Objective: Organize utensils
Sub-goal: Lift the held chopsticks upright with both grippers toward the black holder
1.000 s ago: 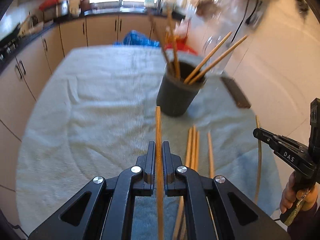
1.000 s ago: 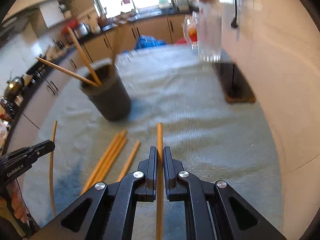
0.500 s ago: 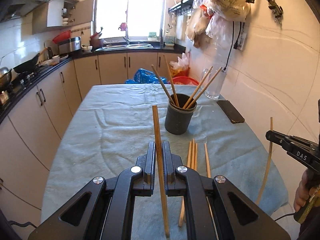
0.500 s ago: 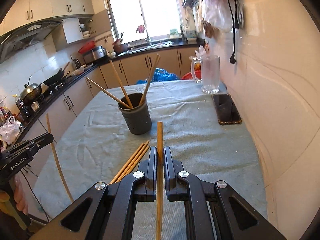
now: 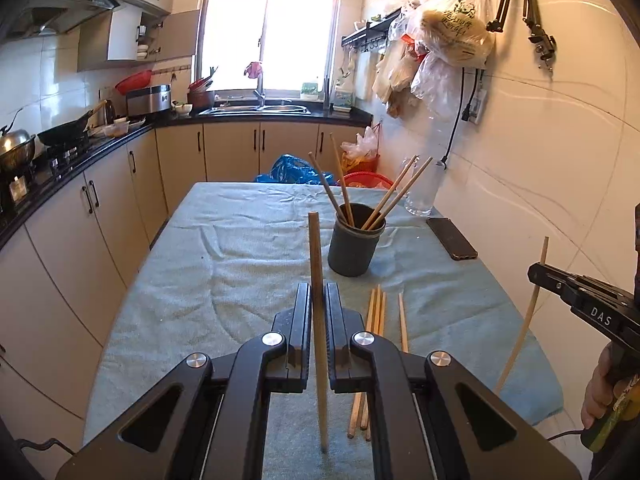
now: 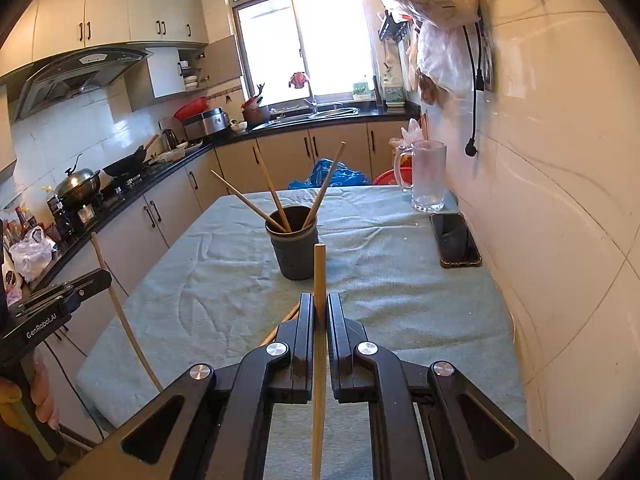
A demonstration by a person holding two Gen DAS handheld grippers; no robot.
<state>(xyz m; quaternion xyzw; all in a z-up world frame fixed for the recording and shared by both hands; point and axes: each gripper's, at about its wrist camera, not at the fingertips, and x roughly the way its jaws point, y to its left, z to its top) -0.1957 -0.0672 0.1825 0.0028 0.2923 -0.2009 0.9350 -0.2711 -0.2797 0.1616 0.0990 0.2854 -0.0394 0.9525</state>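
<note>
My left gripper (image 5: 318, 292) is shut on a wooden chopstick (image 5: 316, 256) that stands upright between its jaws, above the table. My right gripper (image 6: 319, 300) is shut on a second chopstick (image 6: 319, 272), also held upright. A dark round holder (image 5: 355, 246) (image 6: 295, 248) with several chopsticks leaning in it stands on the cloth ahead of both grippers. Several loose chopsticks (image 5: 378, 316) lie flat on the cloth between me and the holder. The right gripper with its chopstick shows at the right edge of the left wrist view, and the left one at the left edge of the right wrist view.
A grey-green cloth (image 5: 240, 264) covers the table. A black phone (image 6: 458, 240) and a glass mug (image 6: 428, 176) sit near the tiled wall on the right. Bags hang on that wall. Kitchen cabinets and a stove run along the left.
Both grippers have lifted up and back from the table, each carrying its chopstick. The holder and loose chopsticks now look smaller and farther away. The chopsticks stand more upright.
</note>
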